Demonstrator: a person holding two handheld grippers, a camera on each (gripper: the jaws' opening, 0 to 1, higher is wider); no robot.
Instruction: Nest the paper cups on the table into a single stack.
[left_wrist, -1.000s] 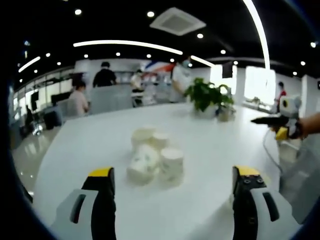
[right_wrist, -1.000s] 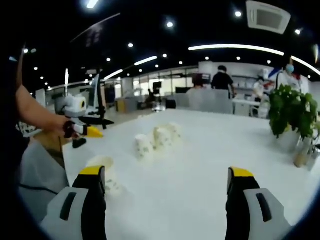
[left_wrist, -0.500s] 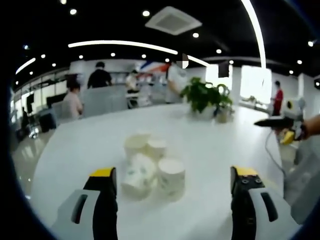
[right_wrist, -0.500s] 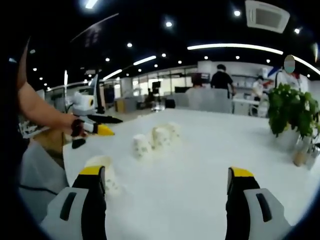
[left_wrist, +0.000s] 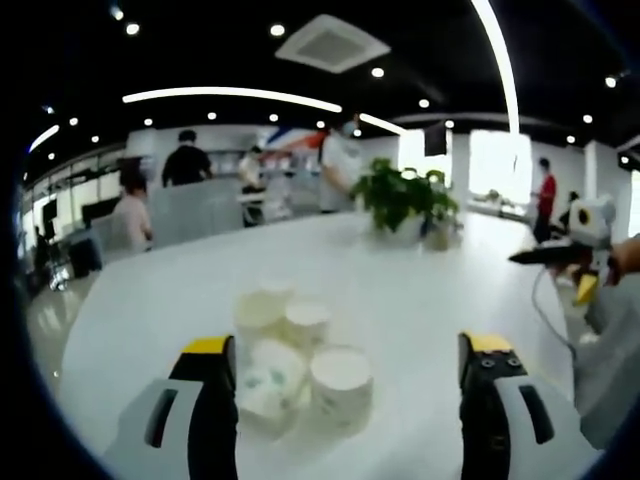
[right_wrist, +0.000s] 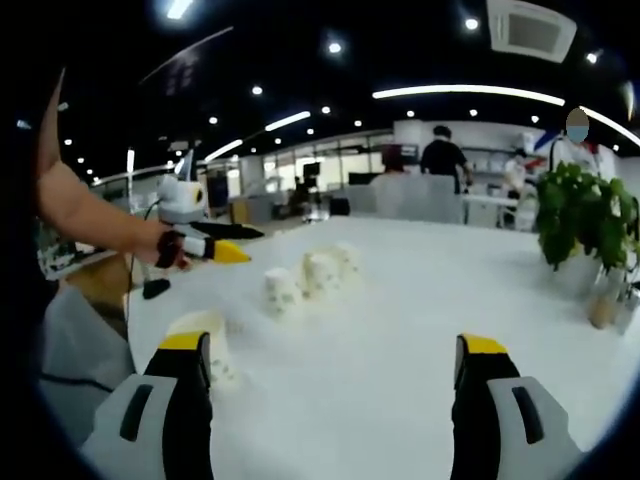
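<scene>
In the left gripper view, the left gripper rose from the bottom of the frame with its jaws spread wide and nothing between them, and the cluster of paper cups stood on the white table just beyond the tips, low in the centre and leaning toward the left jaw. Within that group a cup lying on its side sat nearest the left jaw, an upright cup stood beside it to the right, and more upright cups stood behind. Farther right, a potted plant stood in the upper middle, and the right gripper showed at the right edge, well apart from the cups. In the right gripper view, a lone cup stood at lower left, just beside that view's own left jaw; the left gripper reached in from the left at mid-height, and the cluster sat near the centre, past it. The right gripper's jaws were likewise wide apart and empty at the bottom of the frame. No cup appeared nested yet, so the step in hand seemed to be the first approach. The next move probably called for centring one upright cup between the left jaws and closing gently, since thin paper walls would likely crush.
</scene>
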